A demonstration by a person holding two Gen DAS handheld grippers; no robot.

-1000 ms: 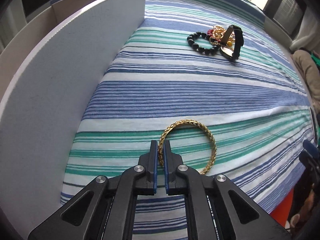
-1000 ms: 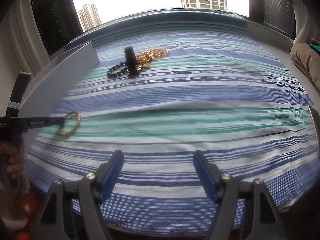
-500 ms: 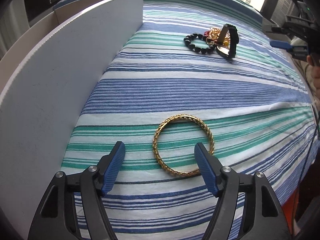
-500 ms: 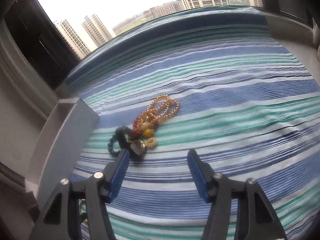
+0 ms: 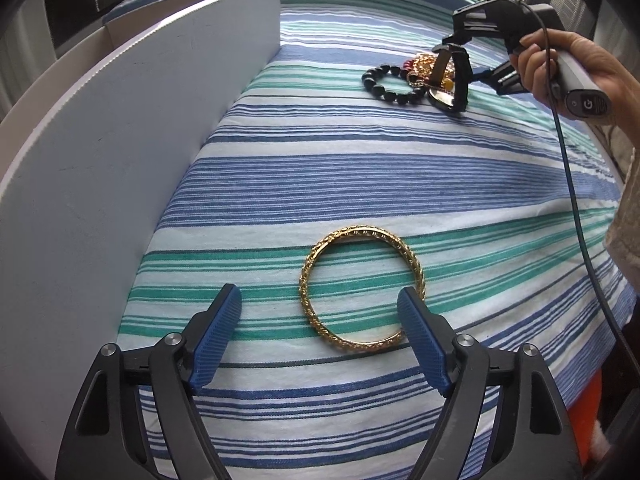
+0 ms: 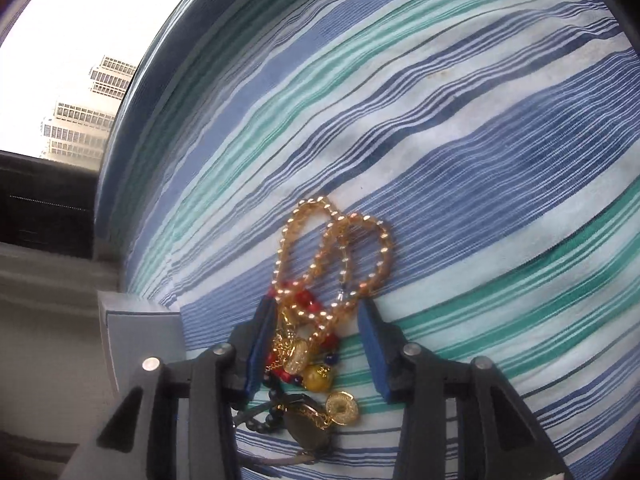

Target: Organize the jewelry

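Jewelry pile [image 6: 320, 320], light, loose and tangle-prone, sits between the half-open, empty right claw [image 6: 316, 344]; take the bead strands at twelve o'clock. Left claw [image 5: 320, 336] gapes wide, empty.

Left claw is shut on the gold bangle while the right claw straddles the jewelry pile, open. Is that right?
Not quite. The left wrist view shows the left claw open, not shut: the gold bangle lies flat on the striped cloth. The right claw does straddle the jewelry pile, open.
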